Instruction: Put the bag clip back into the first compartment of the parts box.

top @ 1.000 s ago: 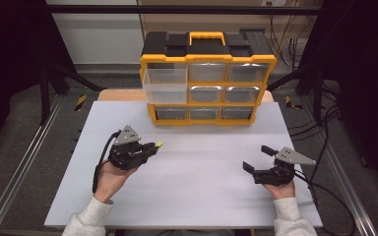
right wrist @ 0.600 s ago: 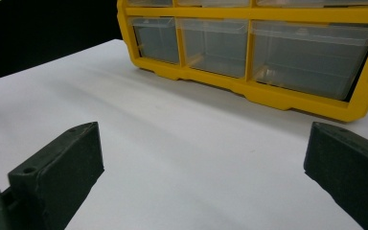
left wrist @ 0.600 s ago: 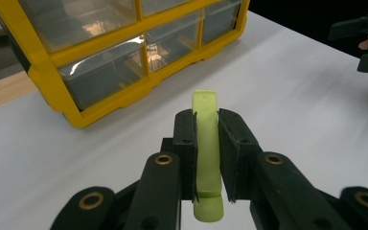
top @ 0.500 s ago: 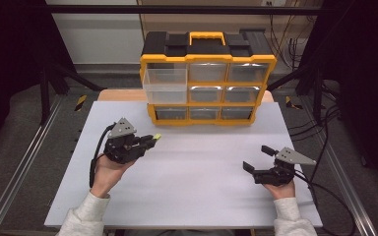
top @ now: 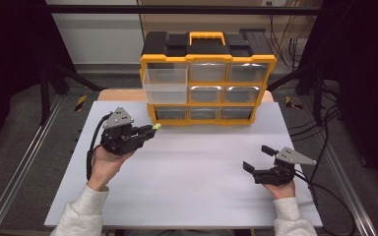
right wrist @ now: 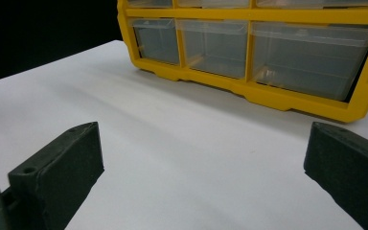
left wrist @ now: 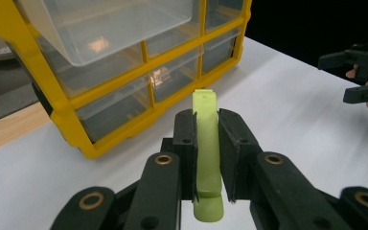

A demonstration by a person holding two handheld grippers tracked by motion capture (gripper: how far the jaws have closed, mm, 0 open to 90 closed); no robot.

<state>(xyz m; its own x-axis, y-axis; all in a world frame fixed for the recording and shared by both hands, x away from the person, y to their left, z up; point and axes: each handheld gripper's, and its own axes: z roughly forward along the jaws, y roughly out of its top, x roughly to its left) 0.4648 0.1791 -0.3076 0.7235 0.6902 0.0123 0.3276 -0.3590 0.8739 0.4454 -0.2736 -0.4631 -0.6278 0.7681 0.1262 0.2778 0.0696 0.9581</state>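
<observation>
One yellow organizer (top: 207, 78) with nine clear drawers stands on one white bench (top: 187, 182); two hand-held grippers; one light-green piece (left wrist: 206, 143).

Two black grippers are seen: the left gripper (top: 147, 132) and right gripper (top: 258, 158), each topped by a grey three-cornered plate with dark holes. Brass-ringed pivots mark the linkages. Black cables trail toward six o'clock. Light grey sleeves (top: 81, 216) are worn.

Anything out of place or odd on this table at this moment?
One drawer at the top left of the yellow organizer is pulled out, while the others sit flush. Otherwise nothing stands out: the left gripper holds a light green piece, and the right gripper is open.
</observation>
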